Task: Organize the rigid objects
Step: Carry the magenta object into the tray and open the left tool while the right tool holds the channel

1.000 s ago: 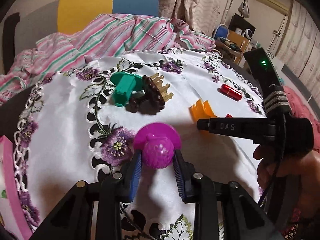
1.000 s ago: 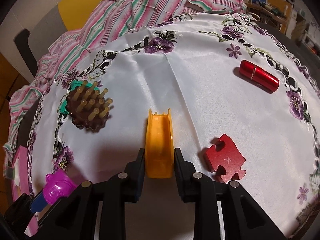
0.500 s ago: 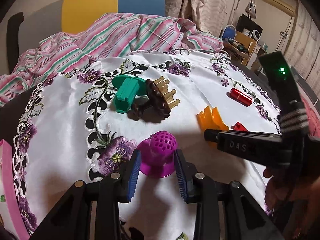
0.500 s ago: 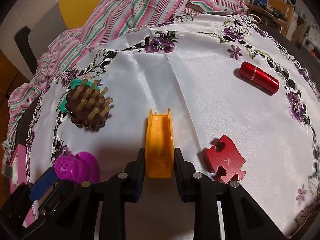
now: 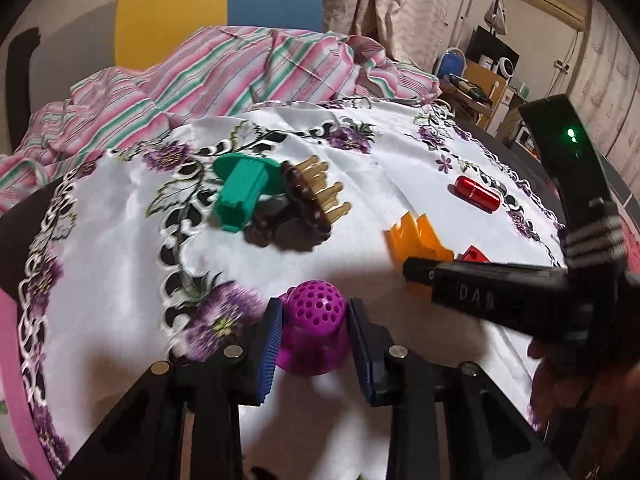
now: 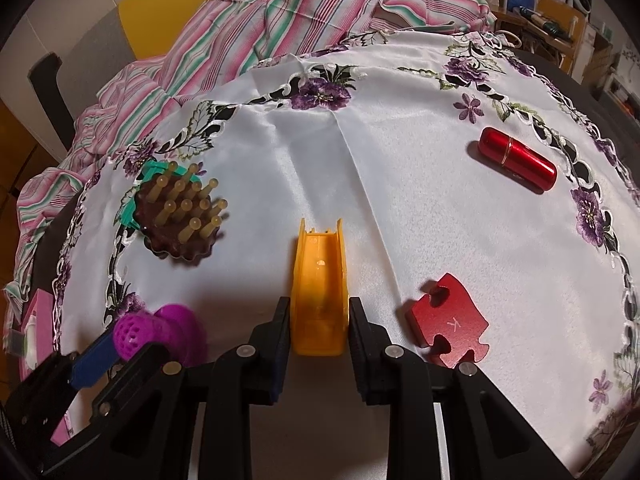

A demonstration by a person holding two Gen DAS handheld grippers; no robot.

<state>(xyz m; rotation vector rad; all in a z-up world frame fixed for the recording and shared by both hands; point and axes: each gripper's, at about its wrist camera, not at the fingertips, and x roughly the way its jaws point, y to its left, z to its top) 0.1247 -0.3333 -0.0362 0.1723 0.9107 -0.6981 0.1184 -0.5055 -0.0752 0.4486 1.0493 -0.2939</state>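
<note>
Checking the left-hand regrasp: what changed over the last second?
The purple perforated plastic piece tipped from flange-up to dome-up between the left gripper pads, whose jaws are closing. The right gripper stayed clamped on the orange plastic channel; everything else stayed put.

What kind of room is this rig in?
Probably a lived-in home room, not a lab. The work surface is a table under an embroidered floral tablecloth, with a striped pink fabric heaped at its far edge. Curtains hang behind, and a cluttered wooden shelf stands in the corner.
</note>
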